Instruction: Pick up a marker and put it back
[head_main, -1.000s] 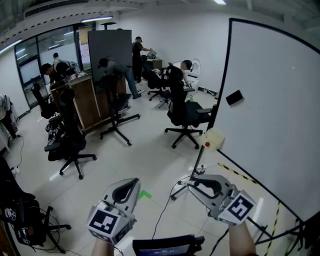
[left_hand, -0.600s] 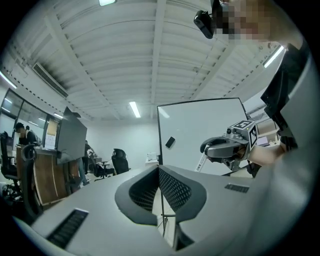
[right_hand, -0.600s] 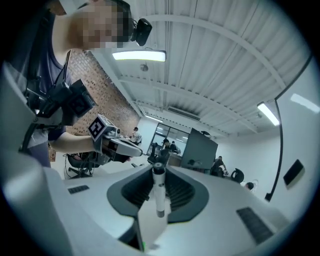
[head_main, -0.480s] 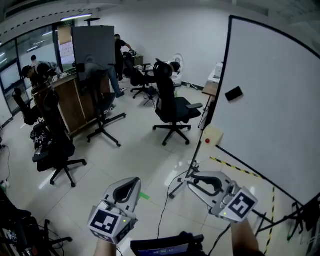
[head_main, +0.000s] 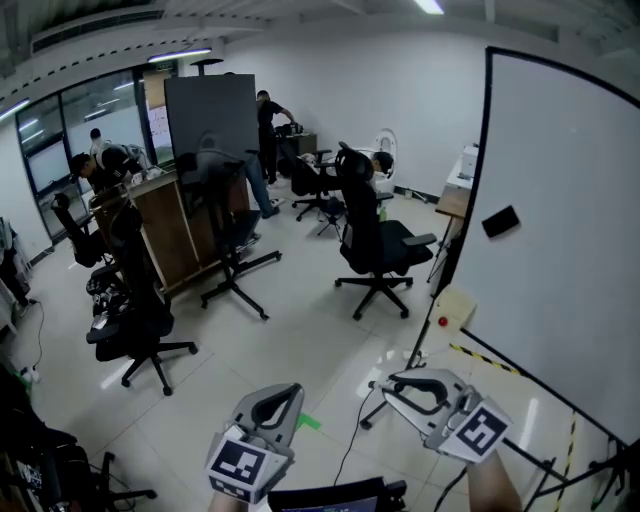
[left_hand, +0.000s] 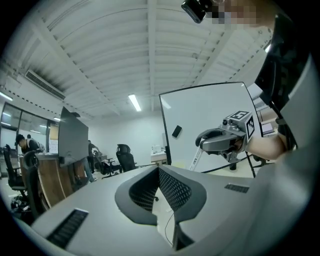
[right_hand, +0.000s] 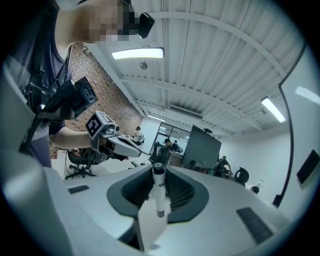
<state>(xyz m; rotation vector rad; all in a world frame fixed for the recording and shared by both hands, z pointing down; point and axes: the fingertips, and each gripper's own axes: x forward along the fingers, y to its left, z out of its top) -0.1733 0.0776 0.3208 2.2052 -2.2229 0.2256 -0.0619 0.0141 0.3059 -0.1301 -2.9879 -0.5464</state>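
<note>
Ahead, glossy open floor (head_main: 300, 325), whiteboard (head_main: 560, 230) edge rightward; my right gripper (head_main: 385, 388) clamps a slim white marker (right_hand: 159, 192) between its fingers (left gripper (left_hand: 159, 172) fingers together).

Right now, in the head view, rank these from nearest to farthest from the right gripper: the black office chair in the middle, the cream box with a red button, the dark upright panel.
1. Cream box, at the whiteboard edge, just beyond the right gripper.
2. Black office chair, mid-floor, past the box.
3. Dark upright panel, far back on the left.
</note>
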